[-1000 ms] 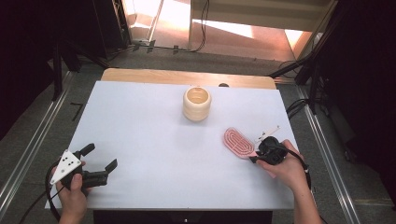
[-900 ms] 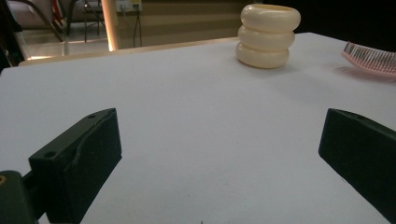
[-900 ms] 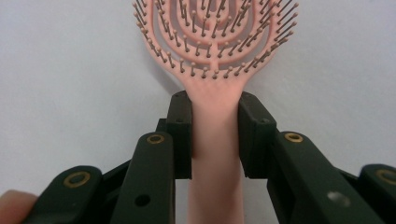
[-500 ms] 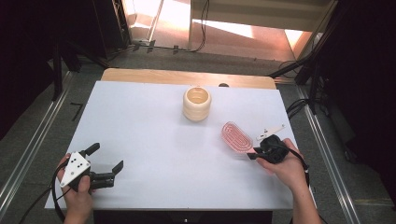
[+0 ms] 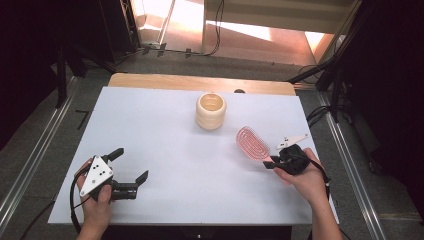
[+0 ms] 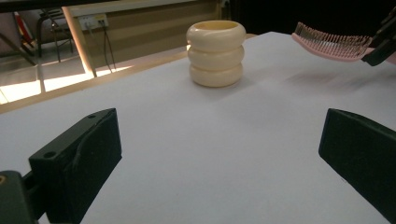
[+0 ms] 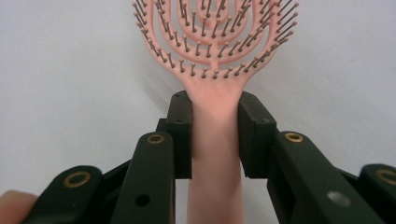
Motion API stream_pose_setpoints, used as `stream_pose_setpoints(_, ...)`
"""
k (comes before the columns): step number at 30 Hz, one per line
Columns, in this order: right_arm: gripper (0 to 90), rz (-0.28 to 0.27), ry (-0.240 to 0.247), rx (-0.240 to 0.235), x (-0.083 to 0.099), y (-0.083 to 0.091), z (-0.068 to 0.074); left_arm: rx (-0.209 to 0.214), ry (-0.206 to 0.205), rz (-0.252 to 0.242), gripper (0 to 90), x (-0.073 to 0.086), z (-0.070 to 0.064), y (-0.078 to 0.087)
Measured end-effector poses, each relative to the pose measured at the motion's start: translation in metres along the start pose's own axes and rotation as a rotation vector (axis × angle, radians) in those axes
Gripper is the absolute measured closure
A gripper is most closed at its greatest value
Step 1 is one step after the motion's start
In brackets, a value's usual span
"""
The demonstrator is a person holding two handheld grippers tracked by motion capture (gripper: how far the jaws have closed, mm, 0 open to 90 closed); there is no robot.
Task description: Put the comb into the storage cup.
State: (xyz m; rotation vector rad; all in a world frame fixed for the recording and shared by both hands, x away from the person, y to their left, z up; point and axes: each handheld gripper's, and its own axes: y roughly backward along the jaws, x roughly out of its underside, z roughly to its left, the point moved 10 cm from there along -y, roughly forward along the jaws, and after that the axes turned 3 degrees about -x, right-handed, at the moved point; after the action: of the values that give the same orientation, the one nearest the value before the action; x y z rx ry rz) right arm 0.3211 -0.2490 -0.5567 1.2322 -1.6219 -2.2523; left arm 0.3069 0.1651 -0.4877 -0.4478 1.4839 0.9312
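A pink hairbrush (image 5: 252, 143) hangs bristles-up just above the white table (image 5: 165, 130), right of centre. My right gripper (image 5: 272, 162) is shut on its handle (image 7: 215, 135), one jaw pad on each side. The brush head (image 6: 329, 43) shows raised off the table in the left gripper view. A cream ribbed cup (image 5: 210, 110) stands upright at the middle back of the table, seen too from the left gripper (image 6: 216, 53). My left gripper (image 5: 131, 165) is at the front left, open, with only bare table between its jaws (image 6: 219, 154).
A wooden strip (image 5: 200, 82) runs along the table's far edge. Metal rails and cables lie on the floor at both sides. Wide bare table surface spreads between the two grippers and around the cup.
The right gripper has carried the brush up and slightly away from the front edge. The left gripper has shifted right and toward the front, turning its jaws toward the table's middle.
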Motion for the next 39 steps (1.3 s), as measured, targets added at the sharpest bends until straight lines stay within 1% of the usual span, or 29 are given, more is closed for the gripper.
stream_pose_setpoints(2,67.4,-0.012,0.004,0.006,-0.002,0.001,0.000,0.018,0.006,-0.003,0.0,-0.005,-0.003,-0.004)
stream_pose_setpoints(6,67.5,-0.044,0.003,-0.001,-0.006,0.001,0.004,0.043,0.009,-0.019,0.0,-0.016,-0.009,-0.010)
stream_pose_setpoints(7,67.4,-0.054,0.001,0.000,-0.008,0.001,0.005,0.059,0.007,-0.025,0.0,-0.021,-0.013,-0.014)
stream_pose_setpoints(8,67.4,-0.054,0.001,0.000,-0.008,0.001,0.005,0.059,0.007,-0.025,0.0,-0.021,-0.013,-0.014)
stream_pose_setpoints(11,67.4,-0.069,0.012,-0.008,-0.010,0.000,0.007,0.079,0.011,-0.036,0.0,-0.027,-0.020,-0.020)
stream_pose_setpoints(15,67.4,-0.088,0.016,0.001,-0.013,0.000,0.009,0.105,0.016,-0.037,0.0,-0.032,-0.028,-0.031)
stream_pose_setpoints(17,67.4,-0.098,0.028,0.000,-0.015,0.001,0.010,0.116,0.018,-0.037,0.0,-0.034,-0.032,-0.036)
stream_pose_setpoints(19,67.4,-0.111,0.023,-0.001,-0.017,0.001,0.012,0.127,0.021,-0.037,0.0,-0.036,-0.035,-0.040)
stream_pose_setpoints(24,67.4,-0.133,0.044,0.000,-0.020,0.001,0.017,0.171,0.033,-0.050,0.0,-0.048,-0.049,-0.051)
stream_pose_setpoints(26,67.4,-0.140,0.055,-0.002,-0.021,0.001,0.018,0.180,0.034,-0.054,0.0,-0.052,-0.053,-0.054)
stream_pose_setpoints(28,67.4,-0.151,0.062,0.001,-0.023,0.000,0.020,0.186,0.037,-0.057,0.0,-0.056,-0.055,-0.057)
stream_pose_setpoints(30,67.4,-0.165,0.067,0.004,-0.025,0.000,0.022,0.198,0.048,-0.073,0.0,-0.061,-0.058,-0.062)
stream_pose_setpoints(32,67.5,-0.179,0.071,0.012,-0.027,0.000,0.024,0.206,0.047,-0.069,0.0,-0.064,-0.060,-0.067)
stream_pose_setpoints(33,67.5,-0.187,0.079,0.009,-0.028,0.001,0.024,0.211,0.051,-0.069,0.0,-0.066,-0.061,-0.070)
stream_pose_setpoints(35,67.4,-0.204,0.077,0.014,-0.030,0.001,0.026,0.216,0.062,-0.075,0.0,-0.069,-0.063,-0.075)
stream_pose_setpoints(36,67.4,-0.229,0.087,0.017,-0.033,0.002,0.028,0.223,0.068,-0.074,0.9,-0.071,-0.064,-0.079)
stream_pose_setpoints(38,67.4,-0.245,0.093,0.016,-0.035,0.002,0.029,0.227,0.071,-0.071,1.0,-0.072,-0.065,-0.082)
stream_pose_setpoints(39,67.4,-0.253,0.089,0.015,-0.036,0.002,0.030,0.236,0.075,-0.075,1.0,-0.075,-0.067,-0.086)
